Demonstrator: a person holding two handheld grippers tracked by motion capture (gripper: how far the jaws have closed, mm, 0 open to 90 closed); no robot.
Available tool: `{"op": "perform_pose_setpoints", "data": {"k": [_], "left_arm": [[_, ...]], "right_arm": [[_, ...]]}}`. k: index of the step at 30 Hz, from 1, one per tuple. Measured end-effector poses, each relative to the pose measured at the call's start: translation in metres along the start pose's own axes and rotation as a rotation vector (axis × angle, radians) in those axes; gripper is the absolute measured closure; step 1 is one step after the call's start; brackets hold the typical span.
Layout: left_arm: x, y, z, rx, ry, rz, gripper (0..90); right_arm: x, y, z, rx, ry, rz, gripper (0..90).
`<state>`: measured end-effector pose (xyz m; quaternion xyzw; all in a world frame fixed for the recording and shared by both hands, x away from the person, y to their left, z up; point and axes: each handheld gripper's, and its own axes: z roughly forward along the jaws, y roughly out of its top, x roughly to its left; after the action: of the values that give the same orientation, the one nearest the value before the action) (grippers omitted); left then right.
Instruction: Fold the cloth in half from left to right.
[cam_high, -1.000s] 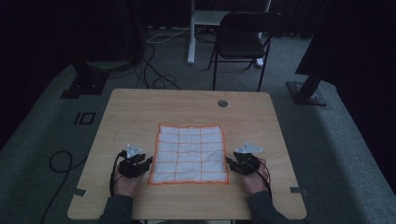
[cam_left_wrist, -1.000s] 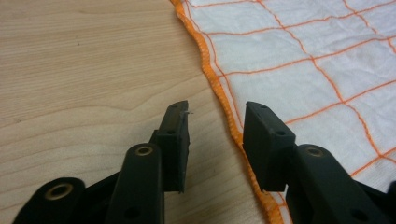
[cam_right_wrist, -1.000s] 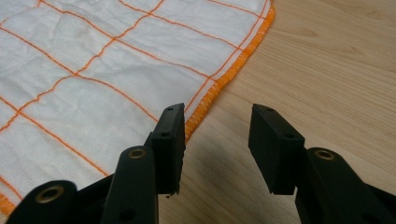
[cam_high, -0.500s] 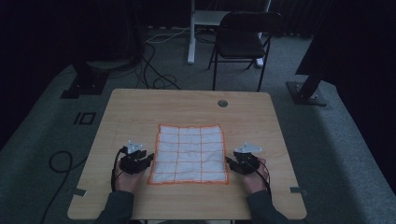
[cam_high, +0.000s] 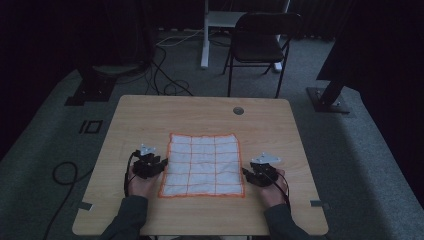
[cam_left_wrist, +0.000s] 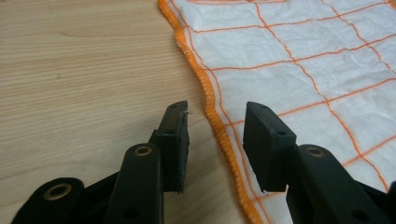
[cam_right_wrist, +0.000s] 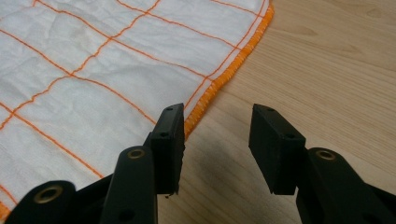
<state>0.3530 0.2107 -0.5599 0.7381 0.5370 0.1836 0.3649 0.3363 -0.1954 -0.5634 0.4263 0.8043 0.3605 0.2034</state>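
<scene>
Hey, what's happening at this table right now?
A person sits at a wooden table with a two-jaw gripper in each hand. A white cloth with orange grid lines lies spread flat. The left gripper straddles its left edge with open jaws, and the right gripper is open at the right edge. Neither has gripped it yet.

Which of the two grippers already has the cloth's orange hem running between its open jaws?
The left gripper: the cloth hem passes between its jaws, while the right gripper frames bare table.
</scene>
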Motion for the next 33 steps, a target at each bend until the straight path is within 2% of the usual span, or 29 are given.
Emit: {"op": "perform_pose_setpoints", "data": {"k": [7,14,16,17,19,21,25,30,33], "left_arm": [[0.002,0.004,0.016,0.02,-0.004,-0.01,62.2],[0.0,0.005,0.019,0.015,-0.014,-0.021,62.6],[-0.002,0.005,0.019,0.016,-0.017,-0.017,65.6],[-0.006,0.006,0.021,0.019,-0.002,-0.005,69.5],[-0.008,0.007,0.022,0.027,0.018,-0.006,75.9],[-0.009,0.008,0.022,0.031,0.015,-0.005,83.4],[-0.013,0.011,0.019,0.024,0.002,0.006,90.0],[-0.02,0.018,0.013,0.006,-0.022,0.022,90.0],[-0.021,0.02,0.012,0.003,-0.014,0.029,90.0]], "right_arm": [[0.0,0.0,0.0,-0.006,0.003,-0.003,55.0],[0.001,-0.001,0.001,-0.007,0.006,-0.008,55.0],[0.002,-0.001,0.001,-0.007,0.006,-0.008,55.0],[0.002,-0.001,0.001,-0.008,0.007,-0.007,55.0],[0.003,-0.001,0.001,-0.008,0.009,-0.009,55.0],[0.003,-0.001,0.001,-0.009,0.008,-0.007,55.0],[0.001,-0.003,0.0,-0.013,0.006,-0.005,55.1],[-0.001,-0.004,0.0,-0.013,0.003,0.0,55.2],[0.0,-0.004,0.0,-0.014,0.003,-0.004,55.2]]}}
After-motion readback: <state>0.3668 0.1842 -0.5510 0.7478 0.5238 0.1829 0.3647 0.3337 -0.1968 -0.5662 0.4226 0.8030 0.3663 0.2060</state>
